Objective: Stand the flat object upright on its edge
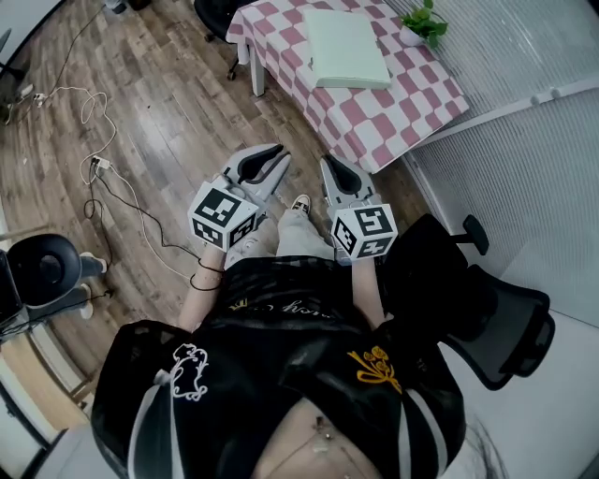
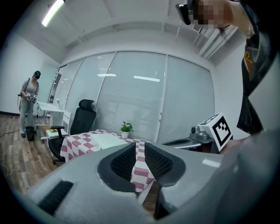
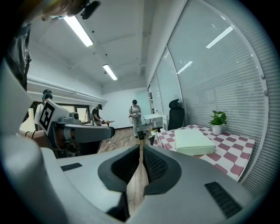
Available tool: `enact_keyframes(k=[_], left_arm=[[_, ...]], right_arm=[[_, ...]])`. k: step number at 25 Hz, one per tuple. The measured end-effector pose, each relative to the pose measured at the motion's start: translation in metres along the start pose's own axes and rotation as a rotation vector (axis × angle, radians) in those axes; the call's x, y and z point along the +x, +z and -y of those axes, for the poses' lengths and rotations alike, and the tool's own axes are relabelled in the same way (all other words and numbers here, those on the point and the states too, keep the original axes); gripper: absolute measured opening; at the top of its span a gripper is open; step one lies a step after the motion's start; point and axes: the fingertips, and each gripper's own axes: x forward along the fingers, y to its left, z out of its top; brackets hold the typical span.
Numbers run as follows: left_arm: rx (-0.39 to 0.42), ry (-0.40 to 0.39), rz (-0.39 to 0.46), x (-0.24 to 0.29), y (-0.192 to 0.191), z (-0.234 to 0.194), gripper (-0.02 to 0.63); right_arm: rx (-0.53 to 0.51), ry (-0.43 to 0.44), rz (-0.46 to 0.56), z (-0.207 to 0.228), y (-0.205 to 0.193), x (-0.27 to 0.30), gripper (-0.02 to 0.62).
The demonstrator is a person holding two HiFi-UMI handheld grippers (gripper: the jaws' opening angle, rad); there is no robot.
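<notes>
Looking down in the head view, the left gripper (image 1: 277, 155) and the right gripper (image 1: 329, 166) are held side by side over a wood-plank floor (image 1: 168, 112), both short of the table (image 1: 412, 108). Each has a smooth grey shell and a black-and-white marker cube at the rear. The flat box (image 1: 348, 49) is pale green, rectangular and matte. It lies on its broad face on the table's red-and-white checked cloth, well apart from both grippers. A small leafy potted plant (image 1: 426, 22) stands near the table's far corner. White cables (image 1: 94, 166) trail across the floor, and a black mesh office chair (image 1: 496, 323) stands to the right. In the left gripper view, the ribbed black pads are drawn together with nothing between them, and the box sits flat on the cloth beyond. In the right gripper view, the jaws are pressed together and empty, with the box to their right on the table.
</notes>
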Motion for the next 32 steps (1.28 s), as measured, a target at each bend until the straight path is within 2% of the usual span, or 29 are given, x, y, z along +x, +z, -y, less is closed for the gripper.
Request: enact_keyframes(k=[6, 12, 19, 25, 32], left_arm=[[-0.012, -0.011, -0.031, 0.049, 0.005, -0.021, 0.072], [0.012, -0.031, -0.066, 0.107, 0.016, -0.036, 0.072], [0.028, -0.015, -0.103, 0.153, 0.023, -0.048, 0.072], [0.027, 0.029, -0.102, 0.180, 0.027, -0.063, 0.072], [0.031, 0.019, -0.109, 0.204, 0.028, -0.057, 0.072]], right_arm=[[0.017, -0.001, -0.018, 0.045, 0.009, 0.028, 0.029], [0.047, -0.027, -0.005, 0.103, 0.024, 0.051, 0.028], [0.078, -0.031, 0.004, 0.160, 0.036, 0.074, 0.029], [0.080, -0.001, 0.004, 0.187, 0.038, 0.088, 0.029], [0.093, -0.014, 0.009, 0.214, 0.039, 0.084, 0.029]])
